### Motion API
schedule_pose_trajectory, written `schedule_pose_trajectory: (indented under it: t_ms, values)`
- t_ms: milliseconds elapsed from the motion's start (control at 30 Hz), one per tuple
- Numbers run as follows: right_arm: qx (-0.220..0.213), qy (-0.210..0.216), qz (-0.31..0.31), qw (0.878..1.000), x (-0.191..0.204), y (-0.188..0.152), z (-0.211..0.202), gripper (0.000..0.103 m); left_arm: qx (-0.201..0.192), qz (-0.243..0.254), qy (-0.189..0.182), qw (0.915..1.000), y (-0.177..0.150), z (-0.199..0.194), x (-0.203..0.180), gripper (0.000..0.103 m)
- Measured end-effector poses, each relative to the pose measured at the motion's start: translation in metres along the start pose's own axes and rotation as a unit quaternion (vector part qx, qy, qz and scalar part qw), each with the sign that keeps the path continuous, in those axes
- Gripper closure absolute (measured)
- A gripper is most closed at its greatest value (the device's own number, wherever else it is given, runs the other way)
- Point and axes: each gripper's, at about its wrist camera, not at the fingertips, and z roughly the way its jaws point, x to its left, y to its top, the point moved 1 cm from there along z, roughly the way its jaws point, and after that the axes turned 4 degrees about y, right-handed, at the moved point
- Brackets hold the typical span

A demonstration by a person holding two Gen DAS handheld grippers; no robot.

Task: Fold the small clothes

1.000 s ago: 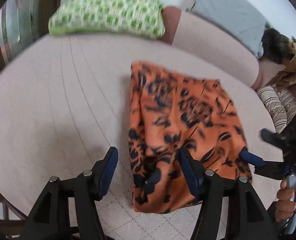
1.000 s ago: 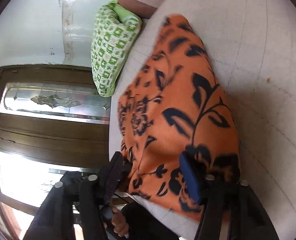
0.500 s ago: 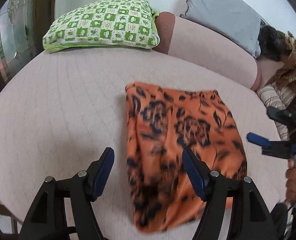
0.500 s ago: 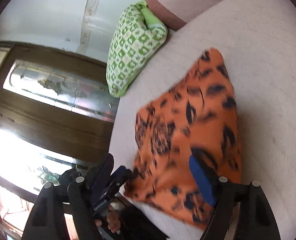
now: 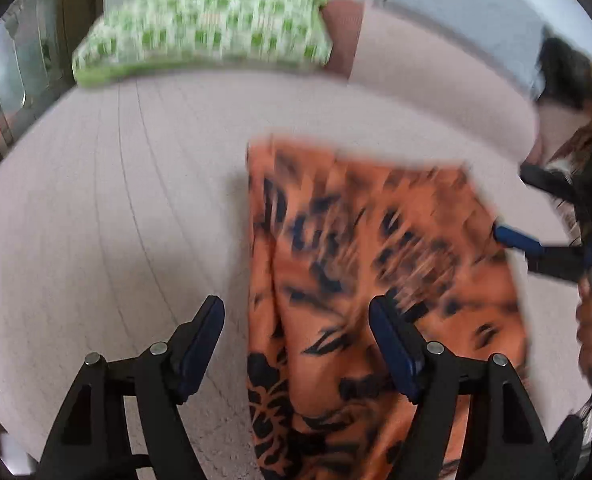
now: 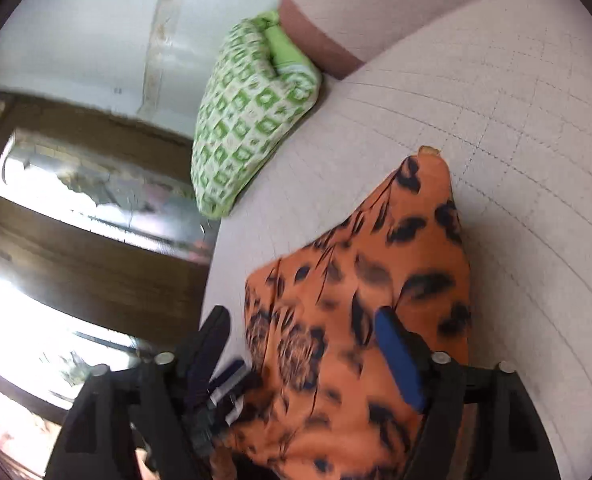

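Orange garment (image 5: 367, 280) lies near the green pillow (image 5: 204, 24): thin, limp, light; best pinched at corners. Left gripper (image 5: 296, 344), just widening, and right gripper (image 6: 303, 344) both apart, empty.

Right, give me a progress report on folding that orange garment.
Done: the orange garment lies flat on the pale quilted surface as a compact rectangle, apparently already folded over. In hand: nothing is gripped. The left hand-held gripper has just been opening and straddles the garment's left edge without pinching it; the right hand-held gripper hangs open above the cloth. Left: probably another fold, though blur hides the layers.
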Motion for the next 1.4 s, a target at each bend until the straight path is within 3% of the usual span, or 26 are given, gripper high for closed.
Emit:
schedule_pose_trajectory:
  t_ms: [67,233,333,367,433,533,633,733,833,967,1033,1100,1133,1300,1333,1400]
  values:
    - [-0.003,-0.001,0.042,0.999,-0.018,0.000,0.009,0.025,-0.002,-0.034,-0.018,0.9993,-0.006,0.005,0.008,0.025]
    - [-0.020,-0.003,-0.050,0.999,0.029,0.011,0.000,0.024,-0.009,-0.031,-0.012,0.9994,-0.008,0.000,0.009,0.023]
    - [-0.013,-0.045,-0.028,0.998,0.003,0.024,0.025,0.016,-0.008,-0.031,-0.016,0.9994,-0.005,0.001,0.001,0.022]
    - [-0.011,-0.035,0.009,0.999,-0.011,0.020,0.028,0.018,-0.005,-0.030,-0.012,0.9995,-0.005,0.001,0.001,0.022]
    - [-0.039,-0.031,-0.009,0.999,0.003,0.012,0.007,0.020,-0.011,-0.025,-0.005,0.9996,-0.006,-0.005,0.001,0.022]
    - [-0.044,-0.013,-0.047,0.998,0.037,-0.019,-0.024,0.020,-0.024,-0.009,0.019,0.9995,-0.008,-0.019,-0.005,0.023]
    - [-0.021,-0.001,-0.074,0.997,0.053,-0.059,-0.035,0.019,-0.030,-0.004,0.027,0.9992,-0.013,-0.035,-0.011,0.023]
    - [0.019,-0.022,-0.046,0.999,0.027,-0.085,-0.019,0.018,-0.039,-0.003,0.029,0.9988,-0.020,-0.054,-0.015,0.023]
    - [0.003,-0.037,-0.048,0.998,0.035,-0.089,-0.018,0.018,-0.056,0.002,0.033,0.9979,-0.024,-0.077,-0.014,0.023]
    - [-0.007,-0.033,-0.122,0.992,0.077,-0.106,-0.036,0.018,-0.074,-0.001,0.044,0.9963,-0.026,-0.095,-0.009,0.023]
    - [0.005,-0.038,-0.110,0.993,0.066,-0.115,-0.027,0.015,-0.074,-0.013,0.043,0.9962,-0.029,-0.099,-0.005,0.023]
    - [0.047,-0.068,-0.048,0.995,0.029,-0.123,-0.009,0.016,-0.073,-0.020,0.044,0.9962,-0.032,-0.104,-0.002,0.023]
    - [0.040,-0.064,-0.044,0.996,0.025,-0.125,-0.010,0.018,-0.072,-0.019,0.044,0.9963,-0.033,-0.106,-0.002,0.023]
    - [-0.009,-0.035,-0.100,0.994,0.069,-0.136,-0.042,0.016,-0.078,-0.014,0.055,0.9953,-0.036,-0.107,0.001,0.023]
    - [-0.008,-0.039,-0.109,0.993,0.068,-0.136,-0.039,0.014,-0.076,-0.020,0.051,0.9956,-0.036,-0.106,0.002,0.023]
    - [0.026,-0.088,-0.096,0.991,0.045,-0.134,-0.013,0.011,-0.071,-0.022,0.050,0.9960,-0.038,-0.106,0.003,0.023]
